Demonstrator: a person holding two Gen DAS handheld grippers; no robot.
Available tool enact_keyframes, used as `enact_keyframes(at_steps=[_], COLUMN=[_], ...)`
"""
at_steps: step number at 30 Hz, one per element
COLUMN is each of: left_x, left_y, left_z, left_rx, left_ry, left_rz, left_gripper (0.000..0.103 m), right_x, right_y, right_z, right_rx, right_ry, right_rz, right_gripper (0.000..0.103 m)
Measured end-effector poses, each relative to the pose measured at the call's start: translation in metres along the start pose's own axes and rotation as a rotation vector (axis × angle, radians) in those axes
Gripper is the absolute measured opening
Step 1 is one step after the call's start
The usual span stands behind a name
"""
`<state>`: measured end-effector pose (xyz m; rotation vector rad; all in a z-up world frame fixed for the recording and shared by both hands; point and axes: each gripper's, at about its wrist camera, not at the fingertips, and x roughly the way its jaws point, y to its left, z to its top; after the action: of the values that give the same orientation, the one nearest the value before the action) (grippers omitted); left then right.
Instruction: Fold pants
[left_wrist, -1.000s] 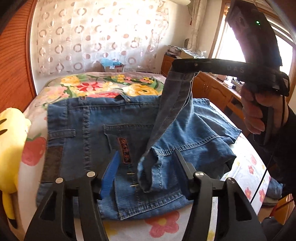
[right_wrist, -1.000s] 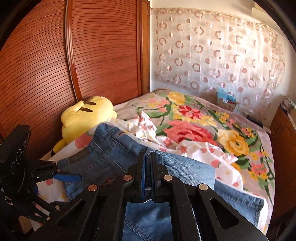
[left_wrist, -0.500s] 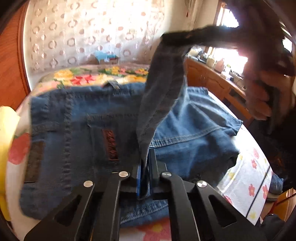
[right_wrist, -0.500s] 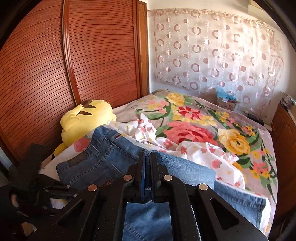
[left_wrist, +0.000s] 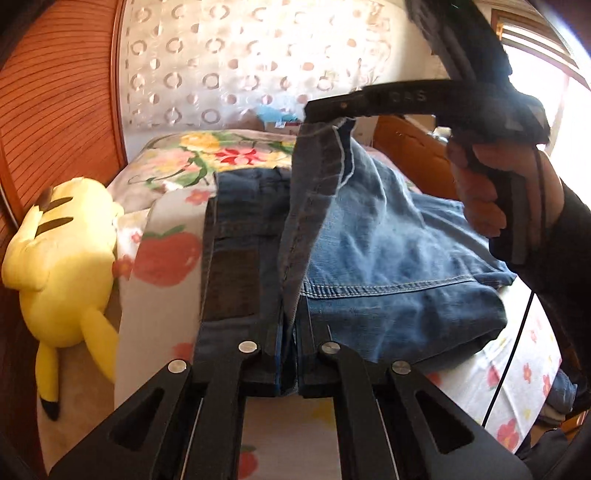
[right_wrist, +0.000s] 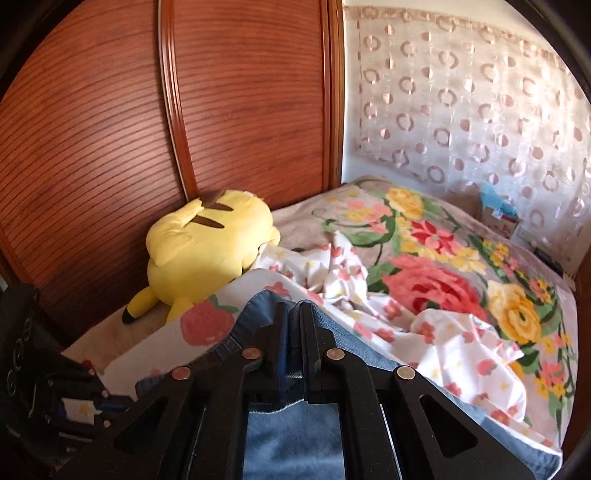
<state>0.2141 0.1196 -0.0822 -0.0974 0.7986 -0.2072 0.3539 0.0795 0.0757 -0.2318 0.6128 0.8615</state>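
Blue jeans (left_wrist: 388, 258) lie on the bed, folded over on themselves. My left gripper (left_wrist: 290, 323) is shut on a denim fold at the near edge. My right gripper (left_wrist: 327, 110), held by a hand (left_wrist: 495, 184), grips a raised strip of the jeans and holds it up taut above the pile. In the right wrist view, the right gripper (right_wrist: 293, 321) has denim (right_wrist: 291, 435) between its pads and its jaws are starting to open. The left gripper's body shows as a dark shape at the lower left of that view.
A yellow plush toy (left_wrist: 62, 251) lies at the bed's left edge against the wooden slatted wall (right_wrist: 110, 129). A floral blanket (right_wrist: 424, 284) and a crumpled strawberry-print sheet (right_wrist: 454, 339) cover the far bed. A wooden dresser (left_wrist: 410, 155) stands to the right.
My left gripper closed on the denim fold. Both grippers then swung left towards the plush toy, carrying the raised denim strip over the jeans.
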Motion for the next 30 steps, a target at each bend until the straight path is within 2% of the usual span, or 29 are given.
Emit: enact_keyframes(at_steps=[2,4,6,12,17,18,20,25,30], left_x=[0.003,0.003,0.005,0.008,0.005,0.004,0.003,0.002,0.011], left_y=[0.0,0.003,0.005,0.01,0.011,0.012,0.014,0.013,0.004], left_z=[-0.004,-0.005,-0.006,-0.002,0.001,0.002,0.004,0.012,0.022], left_rx=[-0.006,-0.008,-0.021,-0.04,-0.03,-0.028,-0.029,-0.041,-0.008], left_ry=[0.013,0.015,0.021,0.032,0.014,0.005,0.0,-0.025,-0.035], left_rz=[0.0,0.002,-0.001,0.005,0.049,0.055,0.054,0.083,0.059], left_gripper=[0.007,0.007,0.007,0.014,0.036,0.045,0.049,0.049,0.049], right_x=[0.009,0.008,0.001,-0.029,-0.051,-0.053,-0.057,-0.067,-0.071], right_y=[-0.004,-0.009,-0.017,-0.047,-0.064,-0.067,-0.071,-0.073,-0.074], right_z=[0.003,0.003,0.001,-0.033,-0.076,-0.082,-0.093,-0.111,-0.126], right_rx=[0.018,0.037,0.052,0.097,0.113,0.121,0.138,0.177,0.22], right_ry=[0.016,0.002,-0.018,-0.008,0.031,0.041,0.056,0.072,0.075], right_rz=[-0.011,-0.009,-0.021,-0.067,-0.13,-0.139,-0.151,-0.177,-0.177], right_gripper=[0.017,0.033,0.042,0.043,0.043,0.043,0.043,0.043,0.043])
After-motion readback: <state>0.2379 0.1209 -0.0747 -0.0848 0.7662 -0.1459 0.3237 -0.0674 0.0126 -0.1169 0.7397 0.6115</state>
